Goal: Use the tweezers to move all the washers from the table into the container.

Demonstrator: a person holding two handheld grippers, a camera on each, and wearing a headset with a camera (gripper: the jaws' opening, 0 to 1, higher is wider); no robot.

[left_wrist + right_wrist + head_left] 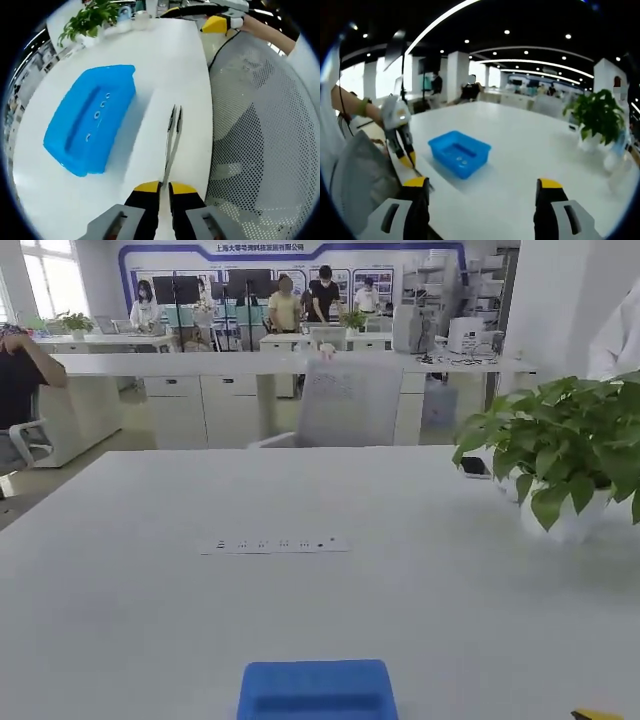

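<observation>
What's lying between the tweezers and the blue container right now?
Nothing. In the left gripper view, a bare strip of white table separates the tweezers from the container.

The blue container (119, 111) looks like smooth, glossy plastic. The tweezers (171, 145) are thin shiny metal; the table (170, 55) is smooth matt white, the chair back (260, 130) open mesh.

Chinese lettering, atop far wall board (290, 248), too small to read
</observation>
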